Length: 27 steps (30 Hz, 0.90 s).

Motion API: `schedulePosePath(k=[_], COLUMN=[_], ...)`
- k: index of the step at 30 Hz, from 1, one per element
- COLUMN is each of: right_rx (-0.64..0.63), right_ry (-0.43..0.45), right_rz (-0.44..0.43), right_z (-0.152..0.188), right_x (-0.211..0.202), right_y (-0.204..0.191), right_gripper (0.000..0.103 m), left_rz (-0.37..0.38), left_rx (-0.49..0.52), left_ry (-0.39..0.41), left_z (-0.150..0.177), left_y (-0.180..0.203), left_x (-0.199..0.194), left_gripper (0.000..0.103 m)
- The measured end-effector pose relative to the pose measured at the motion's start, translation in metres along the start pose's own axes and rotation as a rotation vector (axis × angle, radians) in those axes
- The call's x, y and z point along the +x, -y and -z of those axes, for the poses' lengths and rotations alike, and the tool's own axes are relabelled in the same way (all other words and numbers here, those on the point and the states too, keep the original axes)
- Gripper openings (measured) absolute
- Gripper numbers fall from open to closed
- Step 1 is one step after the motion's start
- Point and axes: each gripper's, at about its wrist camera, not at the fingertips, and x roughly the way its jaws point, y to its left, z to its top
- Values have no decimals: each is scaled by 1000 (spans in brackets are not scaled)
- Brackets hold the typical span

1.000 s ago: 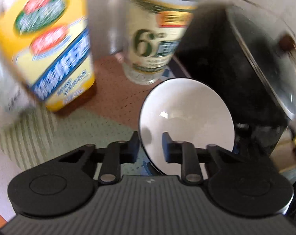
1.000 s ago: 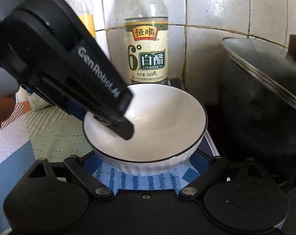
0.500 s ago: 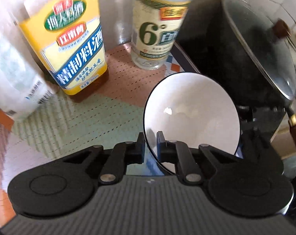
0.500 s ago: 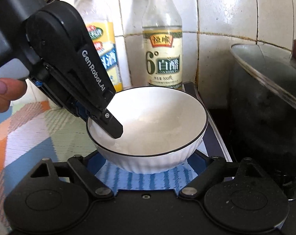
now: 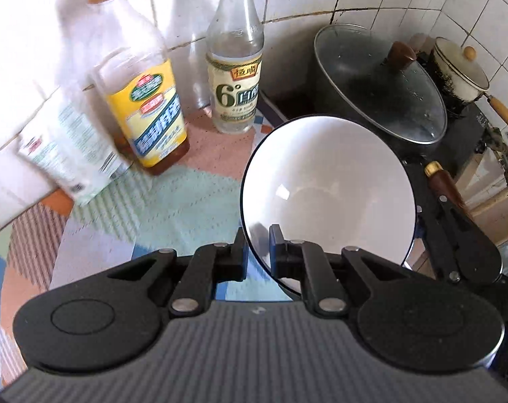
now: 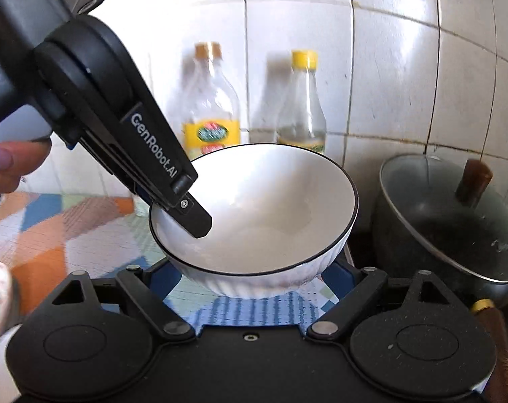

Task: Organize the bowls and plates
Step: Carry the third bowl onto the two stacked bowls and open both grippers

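A white bowl with a thin black rim [image 5: 327, 188] is pinched at its near rim by my left gripper [image 5: 256, 252], which is shut on it and holds it up off the counter. The right wrist view shows the same bowl [image 6: 264, 208] lifted, with the left gripper [image 6: 191, 216] coming in from the upper left, one finger inside the rim. My right gripper [image 6: 254, 282] sits just under and in front of the bowl with its jaws spread wide, holding nothing; its fingertips are hidden by the bowl.
A yellow-labelled oil bottle [image 5: 143, 100] and a vinegar bottle [image 5: 235, 67] stand against the tiled wall. A black pot with a glass lid [image 5: 381, 84] stands right of the bowl, a small enamel pot [image 5: 458, 67] behind it. A patterned mat [image 5: 159, 201] covers the counter.
Both grippers and the bowl have risen and pulled back from the bottles and the wall. The left gripper closed onto the bowl's rim and lifted it.
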Motion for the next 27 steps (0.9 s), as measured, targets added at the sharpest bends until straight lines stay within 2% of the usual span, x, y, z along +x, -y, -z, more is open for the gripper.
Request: schedulePosePath(k=[5,7,14,20,27], right_rx=[-12,-3,39,18,4], right_ry=[1,-12,-23,-57,-112], right_rz=[-32,-67,-161,-248,-352], right_z=[-3,2,19,30,43], right_x=[-28,-36,-67,-80,-85], right_y=[-15,-22,-40,-56,-78], right_gripper=[92,92,92,92,92], left_rz=[-26,-57,-94,-71,-96], left_rx=[-3,-5,-13,-123,-231], left_ry=[-13,-45,-64,-91,-135], left_z=[22,30,69,100,131], left_y=[2,6,12,0,-20], left_x=[-27,-34,-59,-65,-59], left_gripper=[11,11,11,11,11])
